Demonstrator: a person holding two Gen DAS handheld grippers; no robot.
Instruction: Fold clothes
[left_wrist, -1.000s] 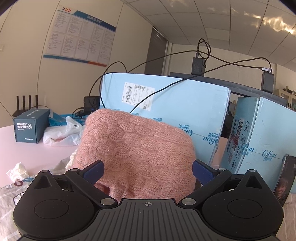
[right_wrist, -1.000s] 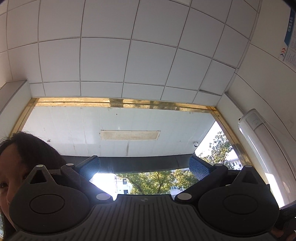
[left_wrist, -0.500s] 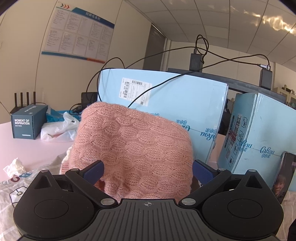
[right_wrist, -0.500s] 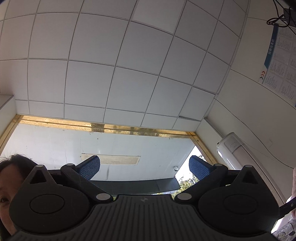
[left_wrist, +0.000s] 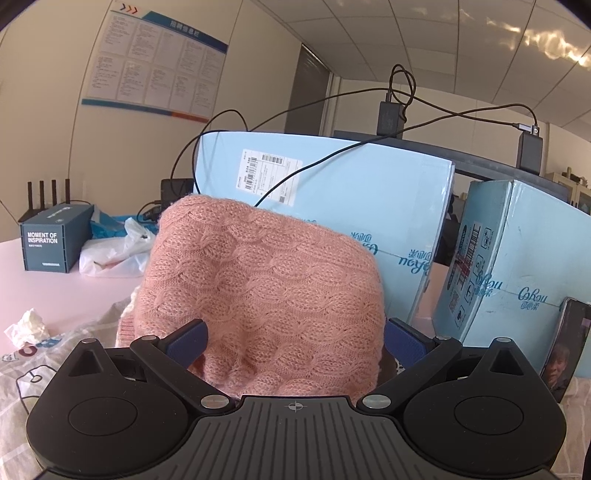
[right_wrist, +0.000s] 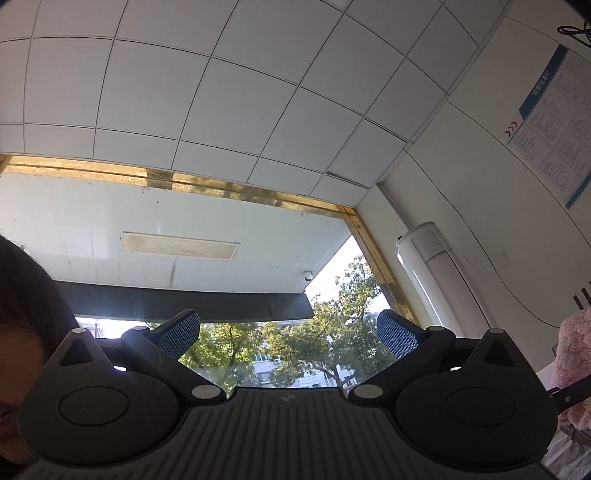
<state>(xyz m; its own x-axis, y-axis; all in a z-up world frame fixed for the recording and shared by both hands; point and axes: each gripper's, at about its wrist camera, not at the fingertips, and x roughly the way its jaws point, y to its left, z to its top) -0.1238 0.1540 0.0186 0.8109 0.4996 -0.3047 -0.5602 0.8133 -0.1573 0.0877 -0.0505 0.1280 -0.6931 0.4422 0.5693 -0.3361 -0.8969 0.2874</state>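
Observation:
A pink cable-knit sweater (left_wrist: 266, 284) lies heaped right in front of my left gripper (left_wrist: 295, 339), bulging up between its open fingers; whether the pads touch it I cannot tell. A pale printed garment (left_wrist: 33, 369) lies on the pink table at lower left. My right gripper (right_wrist: 288, 334) is open and empty, tilted up at the ceiling and window. An edge of the pink sweater (right_wrist: 576, 354) shows at the far right of the right wrist view.
Two light blue cardboard boxes (left_wrist: 351, 206) (left_wrist: 524, 266) stand behind the sweater, with black cables (left_wrist: 332, 155) over them. A dark box (left_wrist: 55, 240), a plastic bag (left_wrist: 114, 251) and a crumpled tissue (left_wrist: 27, 326) sit at left. A phone (left_wrist: 569, 350) leans at right. A person's head (right_wrist: 22, 332) is at left.
My left gripper has shifted slightly, so the sweater sits a little lower and nearer. My right gripper swung up toward the ceiling and came back down toward the window.

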